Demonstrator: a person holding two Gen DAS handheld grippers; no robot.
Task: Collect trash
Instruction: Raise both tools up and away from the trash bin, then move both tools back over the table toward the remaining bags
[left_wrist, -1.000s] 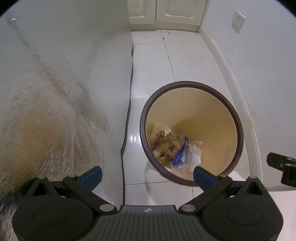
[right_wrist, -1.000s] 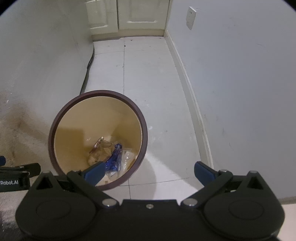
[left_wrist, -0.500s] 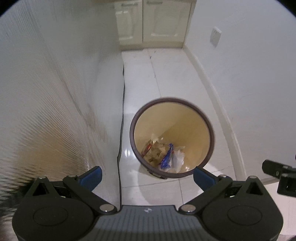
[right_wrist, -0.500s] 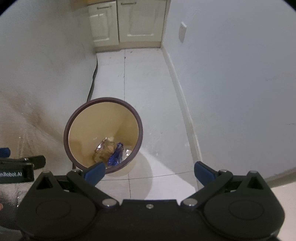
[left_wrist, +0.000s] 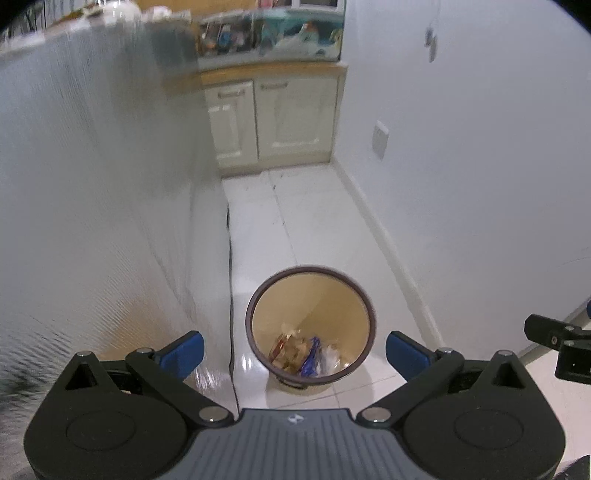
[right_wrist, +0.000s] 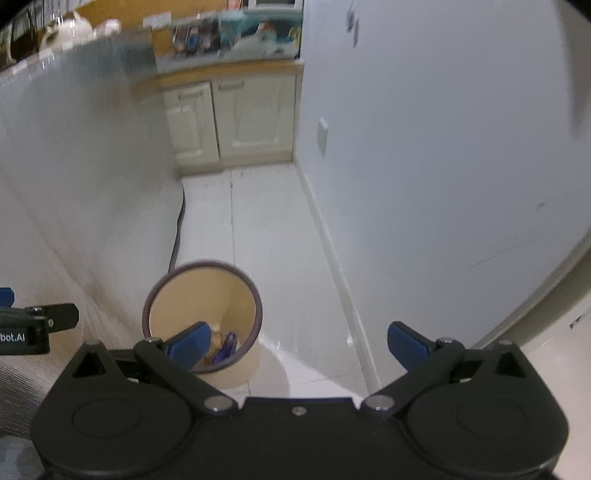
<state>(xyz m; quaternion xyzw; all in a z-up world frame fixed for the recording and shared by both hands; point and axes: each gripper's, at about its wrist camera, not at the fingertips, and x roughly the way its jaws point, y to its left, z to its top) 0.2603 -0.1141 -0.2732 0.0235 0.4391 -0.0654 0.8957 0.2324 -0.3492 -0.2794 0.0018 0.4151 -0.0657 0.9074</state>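
A round trash bin with a dark brown rim and tan inside stands on the white tiled floor; it also shows in the right wrist view. Wrappers lie at its bottom, among them a blue one. My left gripper is open and empty, high above the bin. My right gripper is open and empty, above and right of the bin. Each gripper shows at the edge of the other's view.
A white textured cloth-covered surface fills the left side. A white wall with a socket and baseboard runs on the right. Cream cabinets with a cluttered counter stand at the far end. A dark cable runs along the floor.
Both grippers have risen well above the bin, which now looks much smaller. The cabinets and counter have come into view. Both stay open.
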